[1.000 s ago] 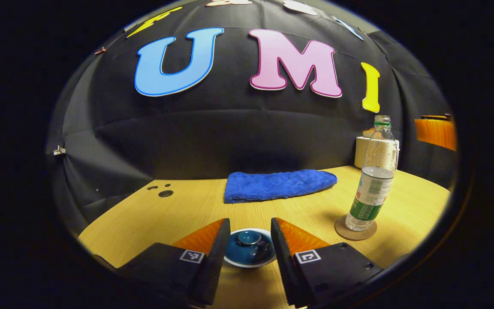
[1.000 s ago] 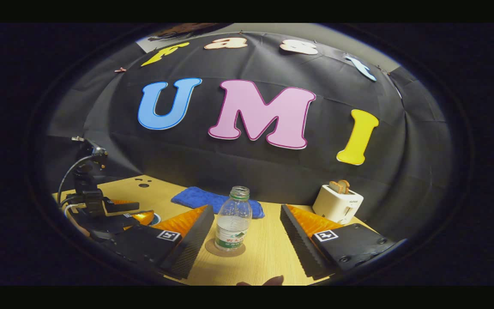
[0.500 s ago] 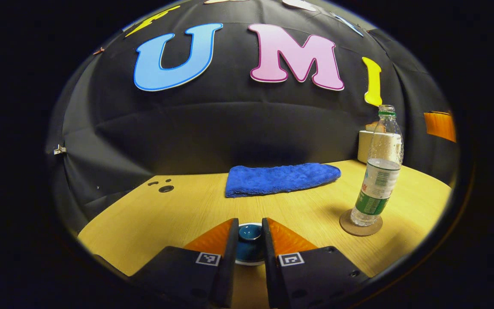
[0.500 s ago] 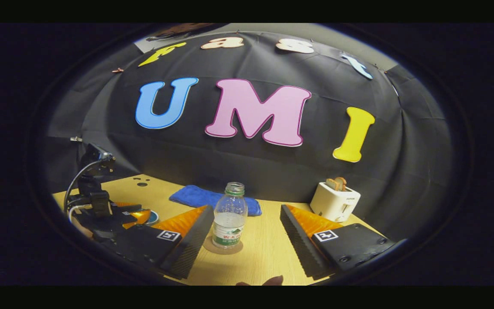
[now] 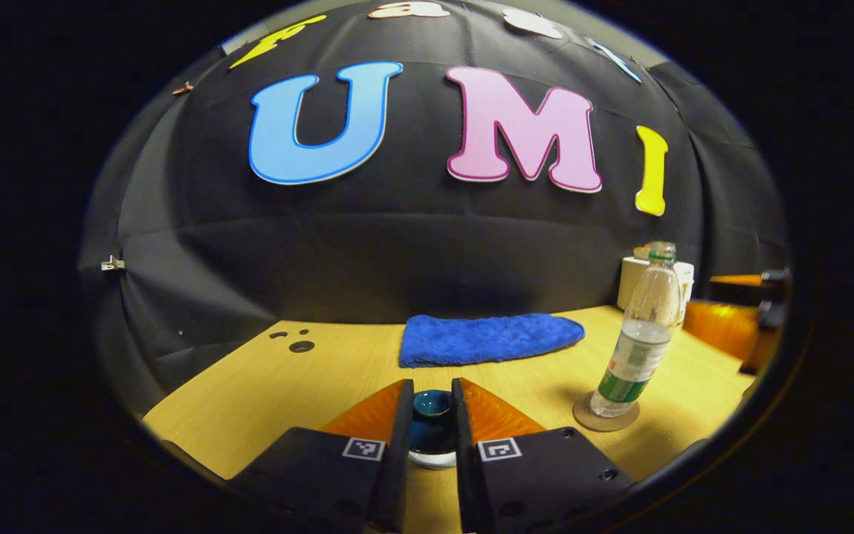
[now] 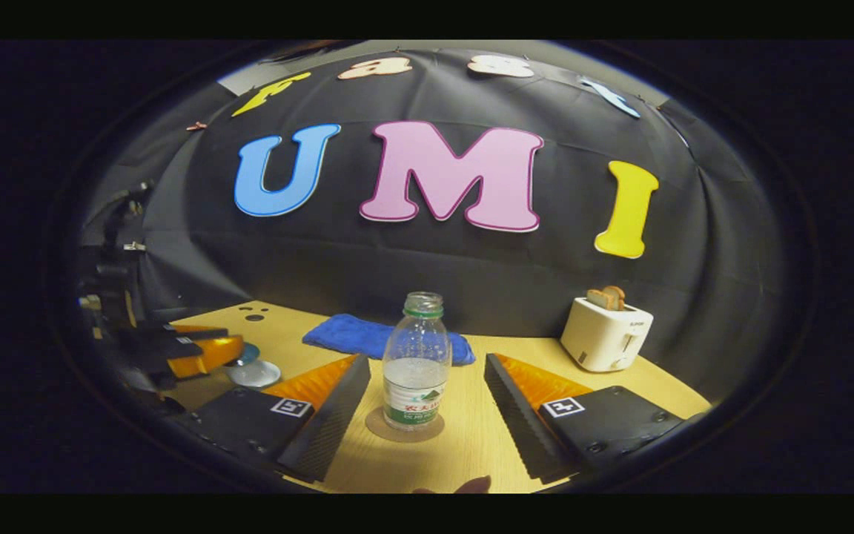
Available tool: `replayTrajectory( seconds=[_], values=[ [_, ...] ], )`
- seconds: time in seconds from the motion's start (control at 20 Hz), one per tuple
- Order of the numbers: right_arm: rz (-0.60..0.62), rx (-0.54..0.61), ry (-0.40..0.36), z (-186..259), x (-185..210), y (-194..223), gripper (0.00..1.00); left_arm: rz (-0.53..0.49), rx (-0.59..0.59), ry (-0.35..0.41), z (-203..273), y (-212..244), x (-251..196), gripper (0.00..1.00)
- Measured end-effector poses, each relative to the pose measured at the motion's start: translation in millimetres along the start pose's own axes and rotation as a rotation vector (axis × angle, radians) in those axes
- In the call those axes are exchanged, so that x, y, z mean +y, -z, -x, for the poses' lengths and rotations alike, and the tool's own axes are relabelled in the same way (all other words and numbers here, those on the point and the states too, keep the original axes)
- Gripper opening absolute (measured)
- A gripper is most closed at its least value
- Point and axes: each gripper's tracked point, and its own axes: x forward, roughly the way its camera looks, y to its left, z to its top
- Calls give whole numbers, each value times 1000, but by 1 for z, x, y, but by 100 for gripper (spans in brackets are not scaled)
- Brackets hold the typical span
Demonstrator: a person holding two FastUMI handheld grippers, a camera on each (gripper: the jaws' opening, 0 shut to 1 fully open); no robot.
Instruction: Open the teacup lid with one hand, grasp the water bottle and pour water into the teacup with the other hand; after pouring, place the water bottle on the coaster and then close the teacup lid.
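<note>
bottle (image 6: pixel 416 363) on coaster (image 6: pixel 405 429), cloth (image 6: pixel 386 339) behind, toaster (image 6: pixel 606 334) right

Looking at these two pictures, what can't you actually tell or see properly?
- Left gripper view: the fingers cover both sides of the teacup lid, so the cup beneath is hidden.
- Right gripper view: the left gripper sits dim and warped at the picture's edge; the lid there is too small to judge.
- Left gripper view: the bottle hides part of the toaster.
</note>
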Motion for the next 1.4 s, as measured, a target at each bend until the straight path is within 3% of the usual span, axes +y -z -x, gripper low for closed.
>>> replayTrajectory(
  seconds=[0.1,0.15,0.35,0.4,0.45,0.6,0.7,0.75,0.8,0.85,1.05,1.2,1.4],
  values=[
    [-5,6,1,-12,1,10,97,0,-4,-6,12,-8,8,35],
    [-7,11,0,-18,3,15,97,3,-3,-11,17,-11,11,31],
    [-20,20,-2,-40,9,30,97,9,-4,-30,32,-18,24,35],
    [-26,17,5,-44,9,32,97,2,-5,-36,35,-17,27,31],
    [-30,14,11,-48,8,32,96,-2,-4,-38,36,-18,29,35],
    [-46,14,-16,-59,15,38,96,1,1,-46,39,-17,34,32],
    [-43,15,-24,-62,16,37,81,6,1,-53,40,-16,36,30],
    [-30,18,-29,-62,17,35,79,8,-1,-55,41,-18,37,29],
    [4,12,-27,-59,18,30,78,10,-3,-57,43,-17,38,28],
    [67,-2,-23,-57,16,24,77,9,-4,-60,43,-18,40,35],
    [444,-6,-16,-59,21,12,77,10,-15,-82,48,-20,49,29],
    [692,-28,-60,-66,35,10,75,14,-20,-103,53,-22,59,27],
    [908,-61,-106,-70,55,12,75,28,-21,-130,59,-20,74,27]
  ],
)
